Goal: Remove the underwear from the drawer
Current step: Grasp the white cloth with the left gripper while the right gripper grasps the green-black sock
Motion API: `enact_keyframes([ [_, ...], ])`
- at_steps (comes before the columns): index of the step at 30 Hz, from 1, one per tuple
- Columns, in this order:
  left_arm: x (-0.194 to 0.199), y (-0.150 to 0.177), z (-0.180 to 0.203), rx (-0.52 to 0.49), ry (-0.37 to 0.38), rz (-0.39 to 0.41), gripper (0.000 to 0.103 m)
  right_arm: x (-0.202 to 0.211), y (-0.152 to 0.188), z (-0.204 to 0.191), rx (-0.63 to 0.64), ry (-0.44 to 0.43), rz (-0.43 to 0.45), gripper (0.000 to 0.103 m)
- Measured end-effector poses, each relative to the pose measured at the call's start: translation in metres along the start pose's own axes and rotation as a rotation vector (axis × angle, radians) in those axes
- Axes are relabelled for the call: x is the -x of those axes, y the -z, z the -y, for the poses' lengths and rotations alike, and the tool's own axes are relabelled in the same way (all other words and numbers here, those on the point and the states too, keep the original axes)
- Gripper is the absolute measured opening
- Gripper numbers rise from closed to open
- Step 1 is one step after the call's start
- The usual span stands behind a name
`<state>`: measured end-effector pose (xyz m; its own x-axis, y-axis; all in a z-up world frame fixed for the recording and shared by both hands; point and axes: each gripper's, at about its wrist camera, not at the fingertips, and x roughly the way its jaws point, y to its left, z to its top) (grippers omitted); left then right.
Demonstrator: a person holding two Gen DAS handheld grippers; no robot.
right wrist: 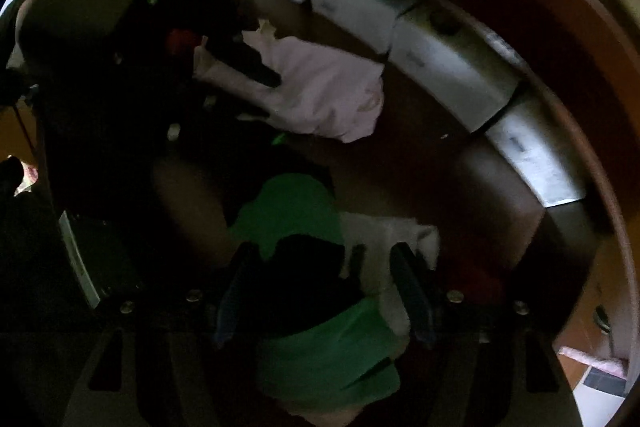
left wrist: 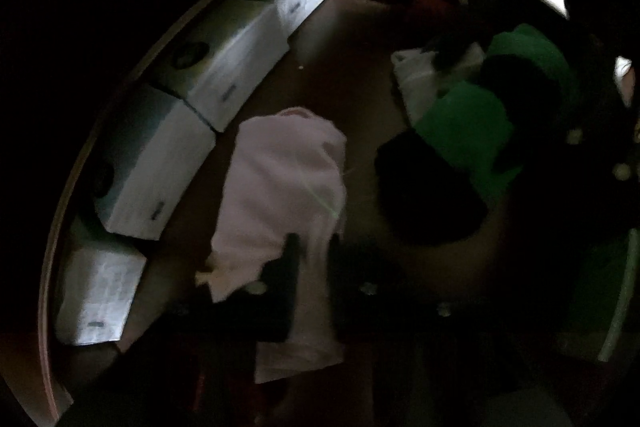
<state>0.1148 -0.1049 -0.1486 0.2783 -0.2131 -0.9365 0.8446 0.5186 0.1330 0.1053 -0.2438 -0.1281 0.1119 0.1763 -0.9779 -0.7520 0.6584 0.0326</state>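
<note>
The left gripper (left wrist: 312, 247) is clenched on the pale pink underwear (left wrist: 280, 179), which lies on the brown floor of the drawer (left wrist: 340, 67). The right gripper (right wrist: 320, 287) stands parted, its 2 fingers (right wrist: 412, 291) straddling a green and black garment (right wrist: 292, 211) without pressing it. A white cloth (right wrist: 384, 231) lies just beside. 4 pale boxes (left wrist: 236, 75) line the drawer's far wall.

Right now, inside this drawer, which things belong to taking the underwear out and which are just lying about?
Part of the job:
- pale pink garment, pinched by the shut left gripper
- green and black garment, between the open right gripper fingers
- white garment
- drawer

Lying about:
- white boxes along the drawer wall
</note>
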Motion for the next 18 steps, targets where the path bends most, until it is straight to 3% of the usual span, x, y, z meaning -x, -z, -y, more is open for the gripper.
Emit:
enact_keyframes([
  [1, 0.002, 0.0, 0.0, 0.004, 0.005, 0.005, 0.004, 0.001, 0.001, -0.002, 0.006, -0.01, 0.003, 0.037],
  [4, 0.009, 0.003, 0.003, -0.004, 0.007, 0.02, 0.003, 0.009, 0.004, -0.002, -0.018, -0.024, 0.039, 0.03],
  [12, 0.039, 0.024, -0.014, 0.05, -0.009, 0.113, 0.003, 0.031, 0.023, 0.012, -0.133, -0.073, 0.155, 0.028],
  [18, 0.062, 0.025, -0.006, 0.091, -0.028, 0.167, 0.001, 0.06, 0.037, 0.014, -0.208, -0.11, 0.272, 0.027],
])
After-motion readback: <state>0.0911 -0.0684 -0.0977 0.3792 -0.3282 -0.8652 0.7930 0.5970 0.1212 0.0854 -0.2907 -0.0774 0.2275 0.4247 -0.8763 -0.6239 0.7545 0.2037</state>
